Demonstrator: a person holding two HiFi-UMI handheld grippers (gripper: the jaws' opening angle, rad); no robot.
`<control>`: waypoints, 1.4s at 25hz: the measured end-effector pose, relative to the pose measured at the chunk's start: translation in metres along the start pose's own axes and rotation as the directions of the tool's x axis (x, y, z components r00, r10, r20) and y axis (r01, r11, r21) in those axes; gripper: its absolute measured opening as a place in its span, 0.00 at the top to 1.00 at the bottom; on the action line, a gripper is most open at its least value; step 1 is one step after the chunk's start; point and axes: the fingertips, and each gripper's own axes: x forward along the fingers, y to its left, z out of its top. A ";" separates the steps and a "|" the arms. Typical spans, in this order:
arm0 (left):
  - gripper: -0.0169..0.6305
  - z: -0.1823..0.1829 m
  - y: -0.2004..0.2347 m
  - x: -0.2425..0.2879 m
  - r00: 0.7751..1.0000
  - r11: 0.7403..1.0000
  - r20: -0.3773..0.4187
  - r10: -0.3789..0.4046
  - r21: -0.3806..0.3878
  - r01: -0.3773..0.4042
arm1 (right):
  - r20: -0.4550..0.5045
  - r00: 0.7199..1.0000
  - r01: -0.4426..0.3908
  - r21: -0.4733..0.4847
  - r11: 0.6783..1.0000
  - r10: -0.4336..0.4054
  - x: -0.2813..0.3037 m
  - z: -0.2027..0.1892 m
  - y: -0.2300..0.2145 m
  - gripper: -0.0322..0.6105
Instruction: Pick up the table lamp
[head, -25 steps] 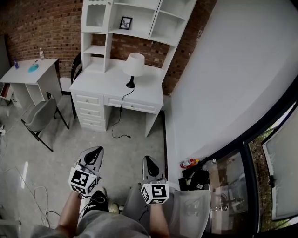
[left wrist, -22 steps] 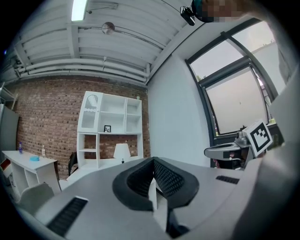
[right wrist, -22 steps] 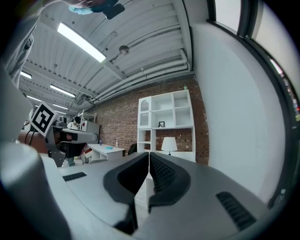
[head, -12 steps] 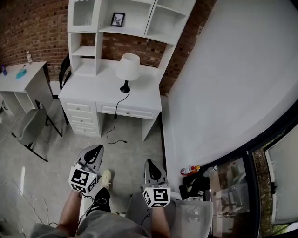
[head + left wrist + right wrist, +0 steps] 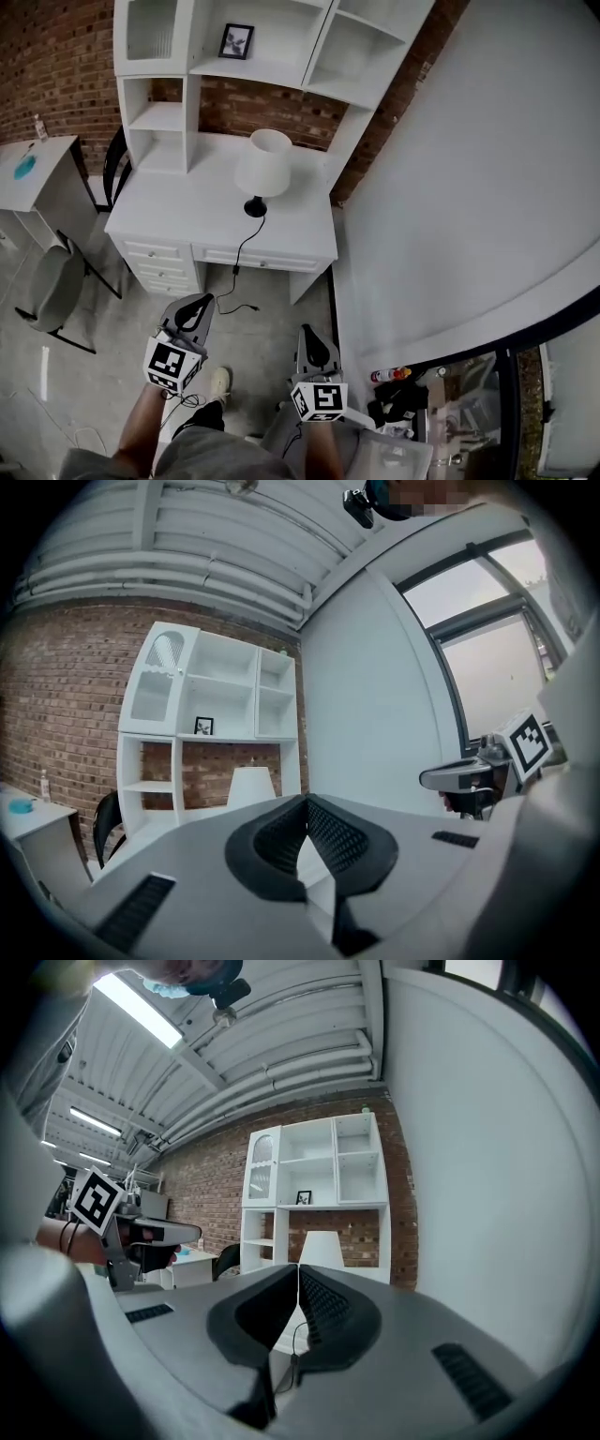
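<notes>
Both empty, pressed together — left gripper [image 5: 307, 800], right gripper [image 5: 298, 1267] — table lamp [image 5: 322, 1246] half-hidden behind

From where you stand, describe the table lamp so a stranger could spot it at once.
Against the red brick wall stands a white desk with shelves above. Alone on its top, right of centre, stands the table lamp: white tapered shade, black base, black cord trailing off the front.

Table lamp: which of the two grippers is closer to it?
Left, slightly. The left gripper hangs short of the desk, left of the table lamp; the right gripper is further back, to the lamp's right. Neither touches it.
</notes>
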 end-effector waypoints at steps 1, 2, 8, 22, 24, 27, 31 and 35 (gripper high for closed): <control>0.97 0.001 0.010 0.010 1.000 1.000 0.000 -0.005 -0.002 0.005 | 0.002 1.000 -0.001 -0.001 1.000 0.001 0.015 0.002 -0.001 0.91; 0.97 0.002 0.019 0.020 1.000 1.000 0.003 -0.007 -0.005 0.007 | 0.000 1.000 -0.003 -0.004 1.000 0.003 0.031 0.004 -0.002 0.91; 0.97 -0.003 0.064 0.067 1.000 0.999 0.004 -0.021 -0.029 0.021 | -0.013 1.000 -0.013 -0.028 1.000 0.013 0.104 0.011 -0.004 0.91; 0.97 -0.017 0.110 0.151 0.999 0.997 -0.010 -0.050 -0.062 0.049 | -0.014 1.000 -0.002 -0.027 1.000 0.002 0.192 0.007 -0.035 0.91; 0.97 -0.017 0.115 0.165 0.999 0.997 -0.005 -0.053 -0.060 0.052 | -0.010 1.000 -0.001 -0.032 0.999 0.001 0.205 0.008 -0.044 0.91; 0.97 -0.026 0.124 0.186 0.999 0.996 -0.003 -0.053 -0.066 0.053 | -0.004 1.000 -0.005 -0.033 0.999 0.005 0.227 0.001 -0.055 0.91; 0.97 -0.050 0.135 0.218 0.999 0.997 -0.004 -0.042 -0.058 0.042 | 0.001 1.000 -0.007 -0.028 1.000 0.007 0.255 -0.018 -0.072 0.91; 0.97 -0.074 0.144 0.251 0.999 0.998 -0.020 -0.027 -0.058 0.025 | 0.009 1.000 -0.020 -0.020 1.000 0.020 0.288 -0.035 -0.091 0.91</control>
